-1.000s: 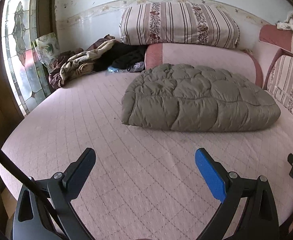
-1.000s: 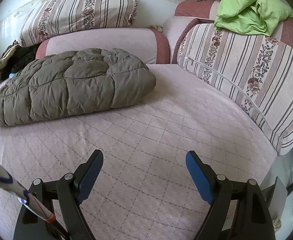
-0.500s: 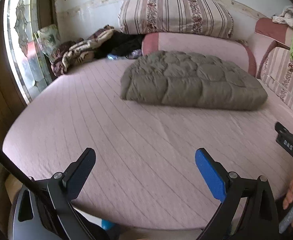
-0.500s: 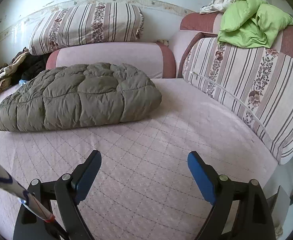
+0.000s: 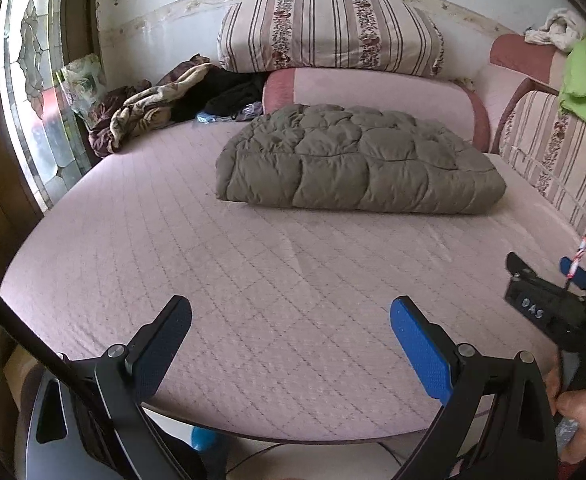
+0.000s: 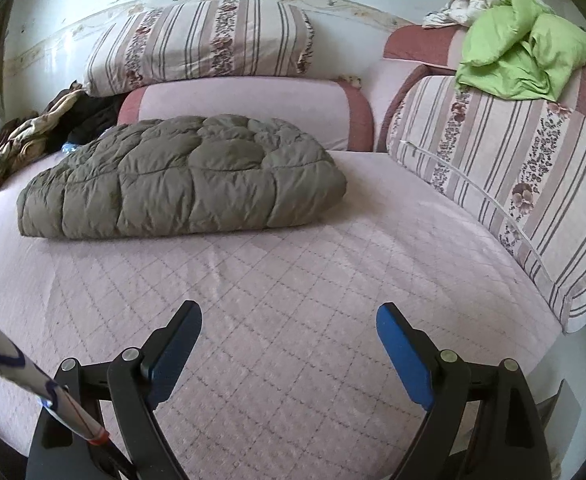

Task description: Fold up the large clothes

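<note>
An olive quilted puffer coat [image 5: 353, 160] lies folded into a thick bundle at the far side of the pink quilted bed [image 5: 253, 280]; it also shows in the right wrist view [image 6: 185, 180]. My left gripper [image 5: 291, 320] is open and empty, over the bed's near edge, well short of the coat. My right gripper [image 6: 289, 328] is open and empty above the bed's near part, also away from the coat. The right gripper's body shows at the right edge of the left wrist view [image 5: 553, 308].
Striped pillows [image 5: 329, 32] and a pink bolster [image 5: 373, 96] line the back wall. A striped cushion [image 6: 513, 184] lines the right side, with a green garment [image 6: 525, 52] on top. A heap of dark clothes [image 5: 161, 100] lies at the back left by a stained-glass window [image 5: 37, 100].
Both grippers have pulled back from the coat towards the bed's near edge; the coat looks smaller and farther away. Both stay open and empty.
</note>
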The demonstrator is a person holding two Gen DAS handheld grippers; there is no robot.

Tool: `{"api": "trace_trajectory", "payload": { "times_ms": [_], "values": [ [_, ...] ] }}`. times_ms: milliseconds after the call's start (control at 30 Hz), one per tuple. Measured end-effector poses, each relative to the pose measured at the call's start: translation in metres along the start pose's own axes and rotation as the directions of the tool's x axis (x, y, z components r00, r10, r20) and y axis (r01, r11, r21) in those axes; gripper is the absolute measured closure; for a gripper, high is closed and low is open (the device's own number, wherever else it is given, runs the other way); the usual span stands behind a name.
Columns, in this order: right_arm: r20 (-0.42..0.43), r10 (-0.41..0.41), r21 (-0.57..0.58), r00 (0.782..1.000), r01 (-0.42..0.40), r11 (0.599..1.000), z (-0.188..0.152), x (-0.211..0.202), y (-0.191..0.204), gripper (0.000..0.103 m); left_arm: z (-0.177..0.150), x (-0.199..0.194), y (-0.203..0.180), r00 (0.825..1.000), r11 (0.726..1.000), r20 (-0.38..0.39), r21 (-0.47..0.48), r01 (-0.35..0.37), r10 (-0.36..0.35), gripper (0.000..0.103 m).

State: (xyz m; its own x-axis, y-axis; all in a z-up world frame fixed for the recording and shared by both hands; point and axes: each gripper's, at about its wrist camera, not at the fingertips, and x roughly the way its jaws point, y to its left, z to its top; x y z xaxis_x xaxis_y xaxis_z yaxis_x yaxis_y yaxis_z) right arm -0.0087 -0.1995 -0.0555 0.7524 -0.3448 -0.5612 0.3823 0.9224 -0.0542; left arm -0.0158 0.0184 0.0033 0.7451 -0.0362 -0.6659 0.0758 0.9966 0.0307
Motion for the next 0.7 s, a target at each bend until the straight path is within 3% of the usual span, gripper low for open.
{"api": "trace_trajectory", "payload": {
  "times_ms": [700],
  "values": [
    [-0.094, 0.003, -0.025, 0.996, -0.005, 1.0, -0.015, 0.008, 0.01, 0.011, -0.011, 0.025, 0.001, 0.994, 0.999, -0.103, 0.004, -0.042, 0.042, 0.004]
  ]
}}
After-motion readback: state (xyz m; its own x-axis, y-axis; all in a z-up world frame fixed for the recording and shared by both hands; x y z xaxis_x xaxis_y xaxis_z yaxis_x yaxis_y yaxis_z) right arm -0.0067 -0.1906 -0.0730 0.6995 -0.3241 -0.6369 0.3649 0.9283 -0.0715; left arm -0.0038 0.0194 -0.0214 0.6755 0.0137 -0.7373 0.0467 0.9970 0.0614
